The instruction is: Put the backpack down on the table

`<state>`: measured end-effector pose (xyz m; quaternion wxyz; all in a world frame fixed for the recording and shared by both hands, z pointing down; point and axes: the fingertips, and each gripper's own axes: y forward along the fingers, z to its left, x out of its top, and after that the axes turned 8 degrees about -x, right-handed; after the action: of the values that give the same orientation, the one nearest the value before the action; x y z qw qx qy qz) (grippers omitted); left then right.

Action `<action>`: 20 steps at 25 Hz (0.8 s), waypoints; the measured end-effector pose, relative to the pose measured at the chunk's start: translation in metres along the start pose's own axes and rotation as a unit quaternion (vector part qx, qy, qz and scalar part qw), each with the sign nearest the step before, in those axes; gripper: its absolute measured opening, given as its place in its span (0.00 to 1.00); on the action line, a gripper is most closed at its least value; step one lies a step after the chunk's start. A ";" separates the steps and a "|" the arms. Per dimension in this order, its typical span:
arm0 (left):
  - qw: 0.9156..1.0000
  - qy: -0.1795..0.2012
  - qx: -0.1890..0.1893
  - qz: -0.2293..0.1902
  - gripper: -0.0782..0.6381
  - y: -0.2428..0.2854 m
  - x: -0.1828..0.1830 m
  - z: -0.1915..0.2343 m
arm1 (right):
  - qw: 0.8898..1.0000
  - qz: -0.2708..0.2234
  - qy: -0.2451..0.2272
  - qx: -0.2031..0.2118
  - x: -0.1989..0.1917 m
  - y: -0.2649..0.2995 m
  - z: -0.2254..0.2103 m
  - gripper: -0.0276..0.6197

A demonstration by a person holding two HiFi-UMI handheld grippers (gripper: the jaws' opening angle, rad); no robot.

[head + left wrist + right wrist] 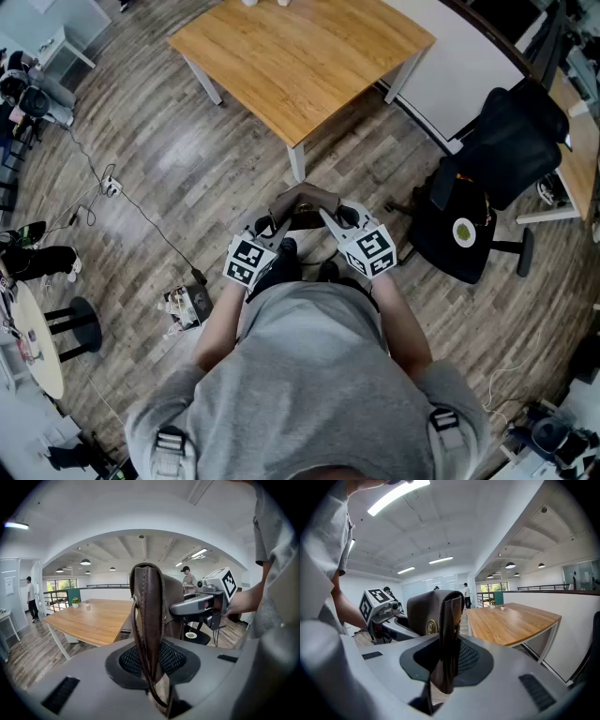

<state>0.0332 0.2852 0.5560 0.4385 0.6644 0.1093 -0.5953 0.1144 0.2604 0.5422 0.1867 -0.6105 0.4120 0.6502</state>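
- The backpack (302, 199) is brown. It hangs in the air just short of the table's (300, 56) near corner, over the wooden floor (178, 141), and no part of it rests on the tabletop.
- The left gripper (267, 226) is clamped on a brown leather strap (146, 620) of the backpack. In the left gripper view the strap stands upright between the pressed pads, and a thin loop of it trails down past them.
- The right gripper (328, 217) is likewise closed on the backpack, pinching a folded brown strap end on the other side. The right gripper view shows a round gold emblem (431, 627) on the bag just beyond that grip.
- Both grippers point toward the table with the bag's top between them, and they are close together.
- The person (319, 384) holding them wears a grey shirt and stands on the near side of the table, facing its corner.
- A black office chair (506, 150) stands to the right of the table.
- A thin cable (141, 216) runs across the floor to the left of the table.
- A small potted plant (75, 603) sits on the table's far end.
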 end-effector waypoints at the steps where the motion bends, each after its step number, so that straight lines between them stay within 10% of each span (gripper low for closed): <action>1: 1.000 0.000 0.001 0.003 0.22 0.002 -0.004 -0.001 | 1.000 0.000 0.000 0.001 -0.001 -0.002 -0.001 0.15; 20: 1.000 0.010 -0.001 0.012 0.22 0.011 -0.001 0.021 | 1.000 0.004 0.008 -0.008 0.004 0.015 -0.016 0.16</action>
<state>0.0258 0.2636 0.5636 0.4454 0.6710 0.1059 -0.5832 0.1128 0.2385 0.5440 0.1758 -0.6156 0.4103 0.6495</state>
